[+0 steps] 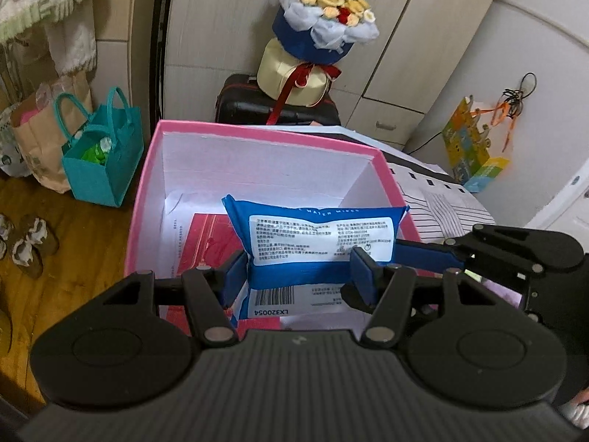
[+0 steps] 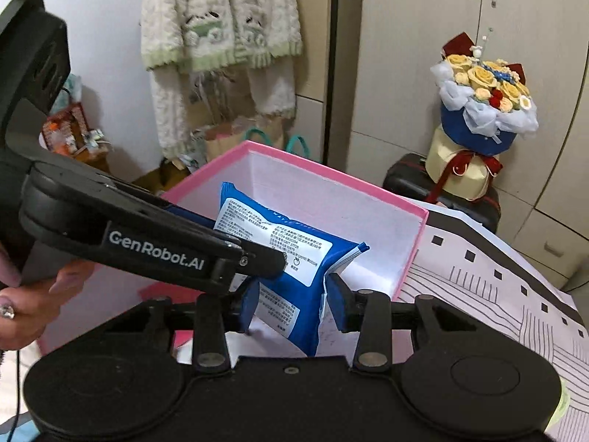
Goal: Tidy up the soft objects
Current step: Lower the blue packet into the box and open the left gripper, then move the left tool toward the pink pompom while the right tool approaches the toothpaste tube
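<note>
A blue pack of wet wipes [image 1: 313,235] with a white label hangs over the open pink box [image 1: 257,136], label side up. My left gripper [image 1: 299,276] is shut on its middle, the blue pads pinching it to a waist. The right gripper comes in from the right, one blue finger [image 1: 423,254] lying along the pack's end. In the right wrist view my right gripper [image 2: 292,304] is shut on the near end of the pack [image 2: 294,258], above the box [image 2: 331,173]. The left gripper's black finger [image 2: 257,254] crosses the pack from the left.
A flower bouquet [image 1: 324,11] stands on a black suitcase [image 1: 250,103] behind the box. A teal bag [image 1: 103,162], a paper bag and slippers [image 1: 29,246] sit on the wooden floor at the left. A striped sheet [image 2: 497,287] lies right of the box. A hand [image 2: 29,294] holds the left gripper.
</note>
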{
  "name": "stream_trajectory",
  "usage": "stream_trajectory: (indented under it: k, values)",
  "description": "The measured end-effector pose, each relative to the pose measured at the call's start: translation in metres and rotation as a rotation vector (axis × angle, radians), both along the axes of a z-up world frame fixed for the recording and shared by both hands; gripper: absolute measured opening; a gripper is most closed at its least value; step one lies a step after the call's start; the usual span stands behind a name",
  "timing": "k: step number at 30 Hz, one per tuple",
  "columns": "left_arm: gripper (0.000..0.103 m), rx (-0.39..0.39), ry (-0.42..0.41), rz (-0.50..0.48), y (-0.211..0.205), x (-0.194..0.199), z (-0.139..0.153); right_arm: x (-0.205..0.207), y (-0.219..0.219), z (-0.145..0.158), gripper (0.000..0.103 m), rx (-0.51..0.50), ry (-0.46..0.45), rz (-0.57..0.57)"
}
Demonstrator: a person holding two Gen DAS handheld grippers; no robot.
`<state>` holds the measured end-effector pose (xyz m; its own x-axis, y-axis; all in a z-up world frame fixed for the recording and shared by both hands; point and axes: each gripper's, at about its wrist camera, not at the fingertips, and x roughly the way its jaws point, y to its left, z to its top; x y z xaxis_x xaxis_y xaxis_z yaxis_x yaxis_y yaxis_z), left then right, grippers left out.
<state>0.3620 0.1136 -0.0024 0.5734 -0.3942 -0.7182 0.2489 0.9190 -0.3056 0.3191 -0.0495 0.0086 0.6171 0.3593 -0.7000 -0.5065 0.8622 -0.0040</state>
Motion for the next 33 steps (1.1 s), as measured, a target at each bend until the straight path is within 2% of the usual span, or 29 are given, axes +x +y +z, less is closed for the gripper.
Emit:
stream_trajectory:
  k: [4, 9, 10, 11, 13, 20, 33]
  values:
    - [0.058, -0.009, 0.027, 0.006, -0.001, 0.006, -0.009, 0.007, 0.002, -0.008, 0.046, -0.036, 0.004, 0.003]
    - [0.059, 0.028, 0.032, 0.011, -0.009, 0.008, -0.016, 0.010, 0.004, -0.019, 0.046, -0.074, 0.001, -0.010]
    - [0.061, 0.030, 0.020, 0.014, -0.009, 0.007, -0.015, 0.007, 0.004, -0.020, 0.047, -0.082, -0.019, -0.021]
    - [0.062, 0.030, 0.010, 0.018, -0.009, 0.005, -0.014, 0.004, 0.004, -0.019, 0.054, -0.091, -0.039, -0.032]
    - [0.066, 0.041, -0.009, 0.016, -0.007, 0.000, -0.010, -0.006, 0.002, -0.016, 0.057, -0.098, -0.077, -0.038]
    - [0.066, 0.125, -0.102, -0.022, 0.000, -0.045, 0.011, -0.048, -0.025, 0.003, 0.057, 0.034, -0.083, -0.001]
    - [0.066, 0.168, -0.180, -0.123, -0.007, -0.128, 0.059, -0.117, -0.041, 0.039, 0.062, 0.043, -0.124, 0.001]
